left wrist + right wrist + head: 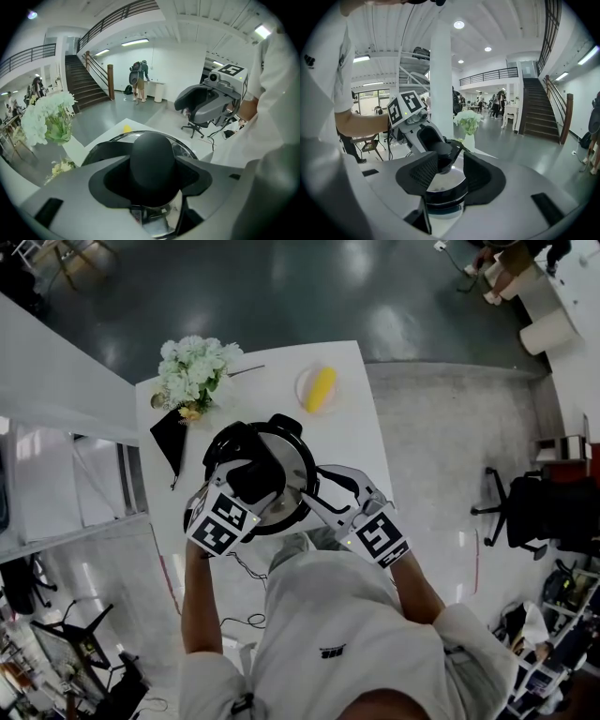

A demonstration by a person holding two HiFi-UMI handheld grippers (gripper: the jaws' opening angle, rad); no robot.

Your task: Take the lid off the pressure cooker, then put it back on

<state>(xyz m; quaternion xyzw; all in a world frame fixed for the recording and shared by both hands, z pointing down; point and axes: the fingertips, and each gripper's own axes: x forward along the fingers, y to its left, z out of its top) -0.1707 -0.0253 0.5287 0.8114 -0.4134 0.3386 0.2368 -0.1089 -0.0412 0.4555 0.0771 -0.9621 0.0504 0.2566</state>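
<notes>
The pressure cooker (265, 474) stands near the front edge of the white table (361, 432). Its steel lid (291, 463) sits on it, with a black knob (152, 154) on top. My left gripper (255, 480) comes from the front left, and its jaws (152, 177) are shut on that knob. My right gripper (315, 491) reaches the cooker's right side. In the right gripper view its pads (425, 174) closely flank a black side handle (440, 198) at the lid's edge, and they appear to press on it. The cooker's body is mostly hidden.
A vase of white flowers (194, 371) stands at the table's back left, with a flat black object (170, 439) beside it. A small plate with a yellow item (319, 388) sits behind the cooker. A black office chair (521, 508) stands on the floor to the right.
</notes>
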